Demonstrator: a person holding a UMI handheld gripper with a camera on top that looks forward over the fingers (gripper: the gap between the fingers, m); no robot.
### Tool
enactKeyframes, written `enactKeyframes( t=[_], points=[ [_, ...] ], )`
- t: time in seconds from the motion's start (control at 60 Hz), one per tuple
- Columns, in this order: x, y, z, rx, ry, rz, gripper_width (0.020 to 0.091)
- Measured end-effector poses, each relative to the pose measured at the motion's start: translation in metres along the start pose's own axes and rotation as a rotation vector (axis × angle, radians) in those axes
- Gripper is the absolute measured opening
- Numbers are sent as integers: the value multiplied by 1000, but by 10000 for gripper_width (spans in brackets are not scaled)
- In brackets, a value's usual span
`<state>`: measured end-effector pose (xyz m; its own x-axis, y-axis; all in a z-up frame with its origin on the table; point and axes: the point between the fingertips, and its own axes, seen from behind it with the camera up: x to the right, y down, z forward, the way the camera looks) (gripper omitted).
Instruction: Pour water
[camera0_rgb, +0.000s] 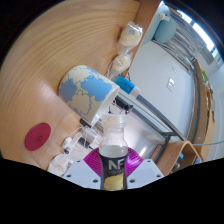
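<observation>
The claw (117, 163) is clenched on a clear plastic bottle (116, 148), both pink pads (95, 160) pressing its sides; the bottle stands upright between the fingers, black label facing the camera, pale liquid visible at its base. Just ahead of the claw, a blue-and-white mug (88, 93) lies tilted on the wooden worktop (50, 50). A red disc (37, 136) sits left of the fingers on the worktop.

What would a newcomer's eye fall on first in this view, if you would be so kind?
First, the clear bottle with a dark label, tilted and clamped between the gripper fingers. Just beyond it a blue-and-white mug lies on the round wooden table, with a red coaster beside it.
</observation>
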<state>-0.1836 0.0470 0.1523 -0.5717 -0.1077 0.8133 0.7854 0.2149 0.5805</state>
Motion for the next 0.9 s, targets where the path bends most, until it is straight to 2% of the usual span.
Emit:
enactKeyframes(
  t=[0.233,0.433,0.567,0.733,0.75,0.9],
  points=[
    [-4,-1,-1,11,4,76,257],
    [-26,22,-19,32,-116,843,274],
    [-42,28,-22,38,-153,1378,272],
    [-52,21,-25,150,-232,1899,271],
    [-51,14,-25,137,-217,1936,270],
    [-57,12,-19,193,-220,2076,271]
  ],
)
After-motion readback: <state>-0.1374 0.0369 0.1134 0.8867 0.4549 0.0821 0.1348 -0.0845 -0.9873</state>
